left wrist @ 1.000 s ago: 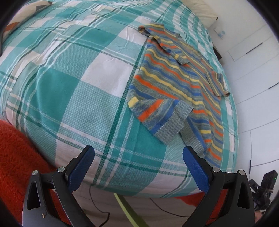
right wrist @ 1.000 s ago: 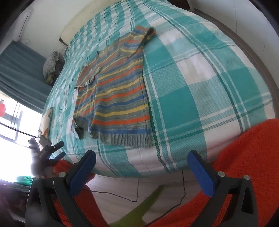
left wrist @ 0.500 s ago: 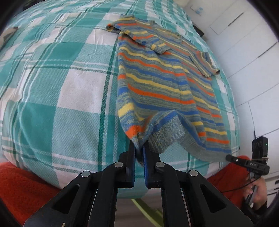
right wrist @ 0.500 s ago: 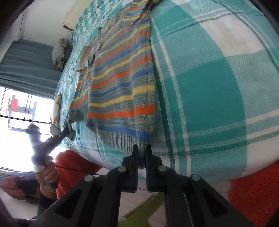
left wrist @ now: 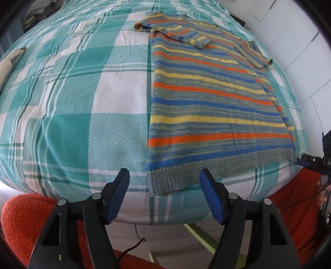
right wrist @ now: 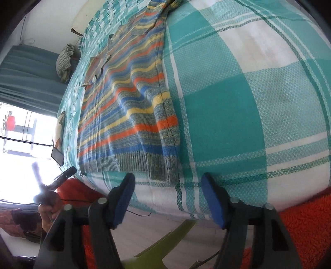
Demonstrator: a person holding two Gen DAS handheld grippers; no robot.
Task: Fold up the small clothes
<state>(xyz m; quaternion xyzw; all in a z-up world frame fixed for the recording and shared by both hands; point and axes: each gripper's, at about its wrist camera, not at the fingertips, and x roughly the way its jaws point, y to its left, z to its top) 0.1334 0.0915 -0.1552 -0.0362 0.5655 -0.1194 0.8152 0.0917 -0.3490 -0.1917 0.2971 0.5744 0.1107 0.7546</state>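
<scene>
A home bedroom: a bed under a teal-and-white plaid bedspread fills the room, white wardrobe doors standing at two o'clock. A grey-blue curtain hangs beside a bright window at nine o'clock, with a pillow at the headboard.

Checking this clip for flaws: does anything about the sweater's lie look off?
Mostly flat, but the striped sweater has a raised ridge of fabric running up from its hem near the right edge. One sleeve lies folded across the chest.

One striped sweater lies on one plaid bed; two tools hover.
</scene>
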